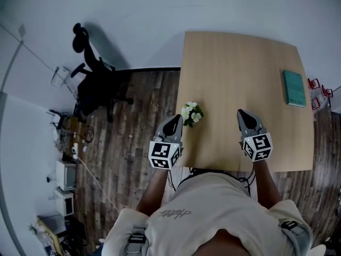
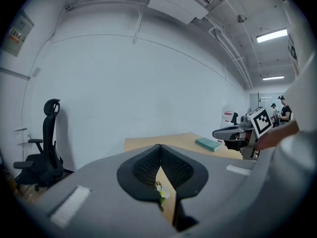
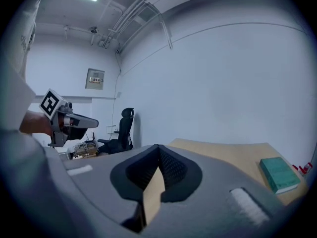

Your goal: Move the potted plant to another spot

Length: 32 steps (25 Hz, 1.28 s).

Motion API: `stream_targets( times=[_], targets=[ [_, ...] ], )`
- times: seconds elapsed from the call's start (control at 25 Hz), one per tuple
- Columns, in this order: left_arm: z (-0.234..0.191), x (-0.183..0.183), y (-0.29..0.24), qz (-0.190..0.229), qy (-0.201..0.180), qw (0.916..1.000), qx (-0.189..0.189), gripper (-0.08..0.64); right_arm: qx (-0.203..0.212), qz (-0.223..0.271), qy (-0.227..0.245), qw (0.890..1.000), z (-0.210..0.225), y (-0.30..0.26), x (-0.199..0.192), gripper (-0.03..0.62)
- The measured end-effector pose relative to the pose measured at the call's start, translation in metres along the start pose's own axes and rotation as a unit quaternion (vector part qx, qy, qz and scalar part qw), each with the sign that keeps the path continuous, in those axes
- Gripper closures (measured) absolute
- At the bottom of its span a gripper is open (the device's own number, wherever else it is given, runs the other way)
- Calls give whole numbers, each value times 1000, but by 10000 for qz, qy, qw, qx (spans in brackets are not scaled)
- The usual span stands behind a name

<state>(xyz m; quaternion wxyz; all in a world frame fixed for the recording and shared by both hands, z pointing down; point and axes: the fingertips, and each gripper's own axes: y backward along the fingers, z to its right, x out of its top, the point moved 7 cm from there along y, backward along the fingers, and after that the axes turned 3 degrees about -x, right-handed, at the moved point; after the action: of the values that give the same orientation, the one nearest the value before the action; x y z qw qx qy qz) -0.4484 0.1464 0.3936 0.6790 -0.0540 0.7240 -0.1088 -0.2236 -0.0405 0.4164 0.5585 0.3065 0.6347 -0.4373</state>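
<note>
The small potted plant (image 1: 191, 113) with white flowers and green leaves stands near the front left corner of the light wooden table (image 1: 240, 57). My left gripper (image 1: 176, 118) hovers just left of it, by the table's left edge, shut and empty. In the left gripper view, a bit of the plant (image 2: 160, 190) shows through the gap behind the closed jaws of the left gripper (image 2: 159, 147). To the plant's right, my right gripper (image 1: 241, 112) is held above the table, also shut with nothing in it. The right gripper (image 3: 158, 146) looks out across the tabletop.
A teal book (image 1: 293, 88) lies near the table's right edge. A black office chair (image 1: 93, 73) stands on the wooden floor to the left, by the white wall. Boxes and clutter sit along the far left.
</note>
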Motion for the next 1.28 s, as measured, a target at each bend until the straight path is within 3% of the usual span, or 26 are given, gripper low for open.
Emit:
stream_targets(
  times=[0.36,0.6,0.8,1.0,1.28],
  targets=[
    [12,62,7,637,-556,9962,-214,545,-38,821,133,9965,5,15,56,591],
    [4,82,9,860,-559,9947,-87,545,-5,1282,205,9915,0,33,92,591],
    [0,96,12,1001,-540,9935,20,545,74,1264,480,9908,-6,46,102,591],
    [12,106,8,972,-543,9937,-108,545,58,1288,619,9897,-4,60,103,591],
    [20,87,22,798,-465,9956,-121,535,251,1133,610,9914,-23,63,92,591]
  ],
)
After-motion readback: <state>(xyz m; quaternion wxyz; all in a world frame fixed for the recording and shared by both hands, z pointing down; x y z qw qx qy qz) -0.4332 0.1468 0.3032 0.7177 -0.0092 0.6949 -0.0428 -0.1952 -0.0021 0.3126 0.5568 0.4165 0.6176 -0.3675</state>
